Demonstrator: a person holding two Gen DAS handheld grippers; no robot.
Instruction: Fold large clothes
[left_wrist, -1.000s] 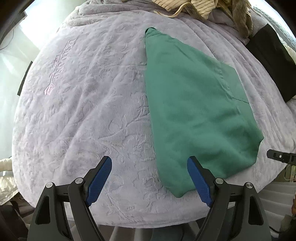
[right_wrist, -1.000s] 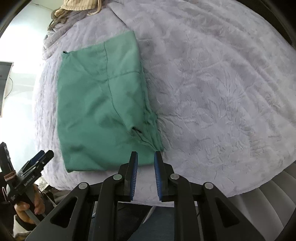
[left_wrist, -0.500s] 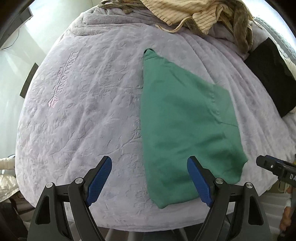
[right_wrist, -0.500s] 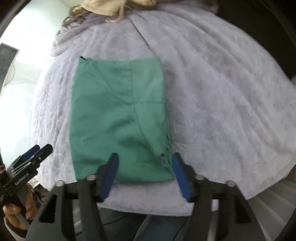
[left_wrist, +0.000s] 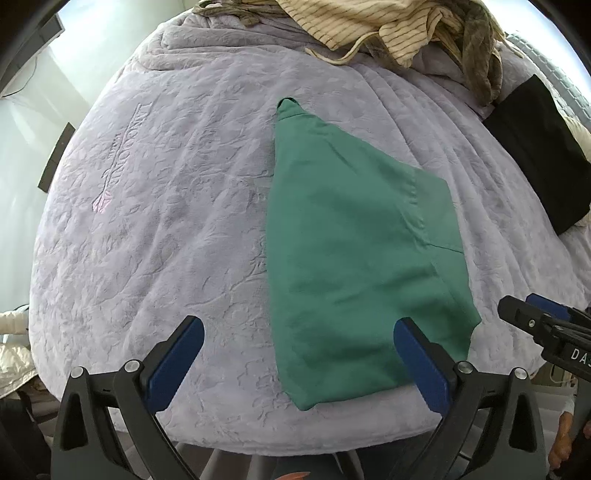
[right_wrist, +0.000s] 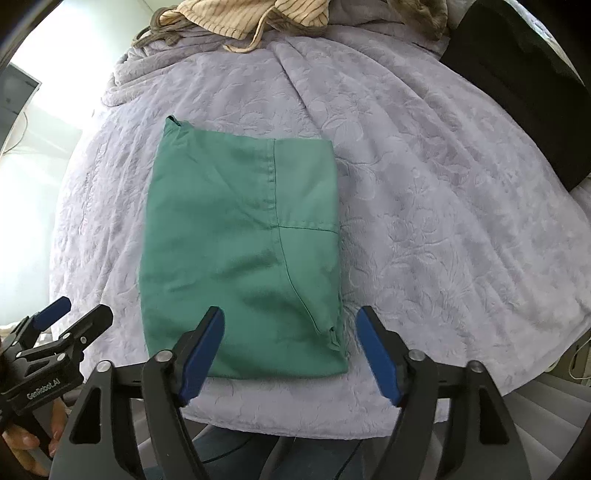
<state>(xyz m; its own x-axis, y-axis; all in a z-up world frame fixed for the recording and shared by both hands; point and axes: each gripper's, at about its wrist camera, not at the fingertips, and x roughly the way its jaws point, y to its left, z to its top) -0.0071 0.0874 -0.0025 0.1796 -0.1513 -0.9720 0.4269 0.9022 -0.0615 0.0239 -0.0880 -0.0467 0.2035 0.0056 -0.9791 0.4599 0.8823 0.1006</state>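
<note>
A green garment (left_wrist: 354, 251) lies folded into a flat rectangle on the lilac quilted bed cover (left_wrist: 166, 221); it also shows in the right wrist view (right_wrist: 240, 251). My left gripper (left_wrist: 297, 363) is open and empty, held above the garment's near left corner. My right gripper (right_wrist: 290, 350) is open and empty, held above the garment's near right corner. Neither gripper touches the cloth. The right gripper shows at the right edge of the left wrist view (left_wrist: 535, 321), and the left gripper shows at the lower left of the right wrist view (right_wrist: 66, 321).
A heap of striped beige and brown clothes (left_wrist: 388, 29) lies at the far edge of the bed. A black folded item (left_wrist: 535, 151) lies at the far right. The bed cover (right_wrist: 424, 221) spreads wide to the right of the garment. The bed's near edge drops off below the grippers.
My right gripper has opened from shut and let go of the garment's near corner. Both grippers have pulled back and up from the bed, so the garment looks smaller and lies flat.
</note>
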